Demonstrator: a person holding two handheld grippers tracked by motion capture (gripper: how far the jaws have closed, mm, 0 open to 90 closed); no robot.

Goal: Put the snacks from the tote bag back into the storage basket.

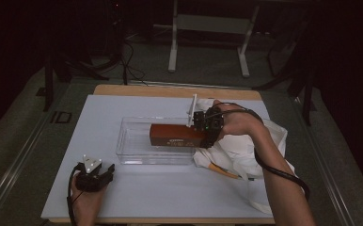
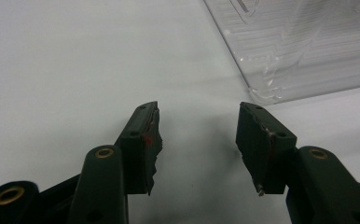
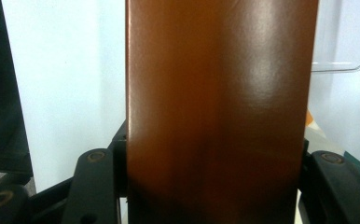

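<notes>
Brown box [image 1: 176, 135] lying lengthwise over right part of clear plastic tray [image 1: 135, 143], gripped at right end. Right gripper [image 1: 207, 128] clamped on box, jaws pressing both sides. White bag [image 1: 245, 155] just right of tray. Left gripper [image 1: 95, 175] resting on white table [image 1: 161, 188], near tray's front left corner, jaws apart, nothing between.

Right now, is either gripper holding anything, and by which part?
The right gripper is shut on the brown box, clamping its two long sides at its right end, over the clear tray. The left gripper is open and holds nothing.
</notes>
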